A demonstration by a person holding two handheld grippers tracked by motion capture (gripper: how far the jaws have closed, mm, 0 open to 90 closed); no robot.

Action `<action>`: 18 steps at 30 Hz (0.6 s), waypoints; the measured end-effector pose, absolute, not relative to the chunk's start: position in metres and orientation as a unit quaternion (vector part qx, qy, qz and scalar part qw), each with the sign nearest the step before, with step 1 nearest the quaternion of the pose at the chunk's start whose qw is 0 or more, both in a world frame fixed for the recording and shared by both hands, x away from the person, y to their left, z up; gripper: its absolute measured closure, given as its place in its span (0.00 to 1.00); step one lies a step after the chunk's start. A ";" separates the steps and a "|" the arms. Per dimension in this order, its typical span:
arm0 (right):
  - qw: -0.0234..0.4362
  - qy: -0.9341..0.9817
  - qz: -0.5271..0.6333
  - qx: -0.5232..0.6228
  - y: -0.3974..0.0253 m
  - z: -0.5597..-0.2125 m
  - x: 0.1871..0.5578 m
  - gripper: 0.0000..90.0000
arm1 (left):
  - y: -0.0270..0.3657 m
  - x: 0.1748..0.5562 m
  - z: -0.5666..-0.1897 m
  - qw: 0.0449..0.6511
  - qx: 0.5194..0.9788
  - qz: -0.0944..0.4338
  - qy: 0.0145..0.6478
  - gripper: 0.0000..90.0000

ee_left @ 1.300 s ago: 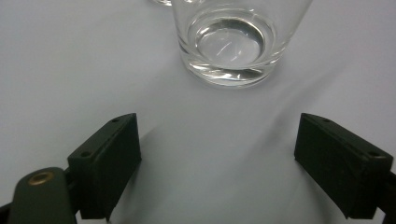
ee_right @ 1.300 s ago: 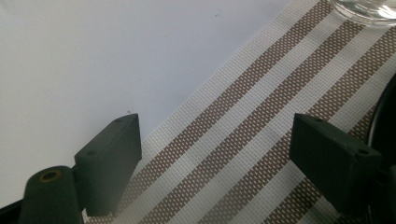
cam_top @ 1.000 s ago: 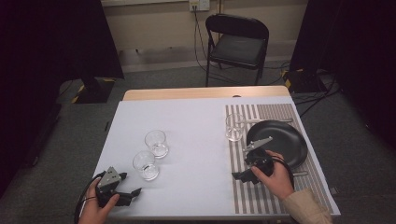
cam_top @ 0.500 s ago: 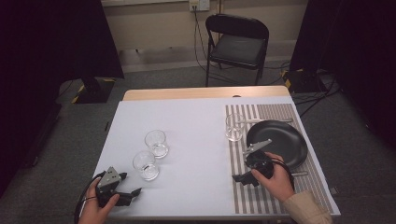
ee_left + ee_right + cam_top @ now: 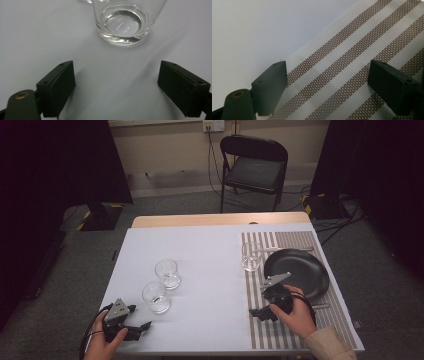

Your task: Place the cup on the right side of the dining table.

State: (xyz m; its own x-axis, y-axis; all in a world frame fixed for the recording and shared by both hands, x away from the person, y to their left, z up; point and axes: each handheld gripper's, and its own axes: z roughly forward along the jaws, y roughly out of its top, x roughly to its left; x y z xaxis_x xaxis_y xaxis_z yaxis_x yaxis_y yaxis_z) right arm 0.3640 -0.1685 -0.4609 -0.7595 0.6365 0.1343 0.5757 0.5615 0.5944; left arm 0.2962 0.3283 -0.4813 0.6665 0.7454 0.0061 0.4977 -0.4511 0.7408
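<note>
Seen from above: a table under a white cloth (image 5: 210,250), with a person's forearms entering from the near edge, a two-jaw claw in each hand. Left gripper (image 5: 141,326) low over the cloth near the front edge, jaws spread wide apart and holding nothing. Directly ahead of its tips, near but not touching, an empty clear glass (image 5: 156,296) standing upright; in the left gripper view, the same near glass (image 5: 125,22) centred beyond the gap between the two black jaws, its thick base resting on the cloth, with bare cloth between jaws and glass. Beyond that glass and slightly to the right, a second clear glass (image 5: 167,273), also upright, close to the first yet apart from it. Right gripper (image 5: 257,313) held low over the near left part of a striped placemat (image 5: 280,340), jaws likewise wide apart and empty; in the right gripper view, brown-and-pale woven stripes of the placemat (image 5: 352,62) under the jaws, with the mat's edge and white cloth (image 5: 257,30) off to the left of the left jaw. Just beyond the right hand (image 5: 295,312), a black plate (image 5: 305,267) lying on the placemat. Farther ahead, beside the plate's left rim, a third clear glass (image 5: 250,256) standing upright on the mat. Past the far table edge, a black folding chair (image 5: 254,165) on grey floor.
</note>
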 end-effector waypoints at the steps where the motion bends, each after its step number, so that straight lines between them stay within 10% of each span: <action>1: 0.046 0.879 0.327 0.344 -0.171 -0.462 0.363 0.17 | 0.328 0.296 -0.481 0.369 0.835 0.167 0.373 0.15; 18: 0.093 0.894 0.328 0.292 -0.170 -0.468 0.353 0.16 | 0.328 0.296 -0.481 0.369 0.835 0.168 0.373 0.15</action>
State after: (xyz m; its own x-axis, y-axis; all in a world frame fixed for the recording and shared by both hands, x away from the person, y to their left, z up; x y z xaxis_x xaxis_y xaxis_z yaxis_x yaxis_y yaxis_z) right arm 0.3535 -0.1699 -0.4683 -0.8116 0.5836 0.0254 0.4616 0.6141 0.6402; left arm 0.2961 0.3283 -0.4813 0.6661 0.7458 0.0058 0.4983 -0.4508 0.7406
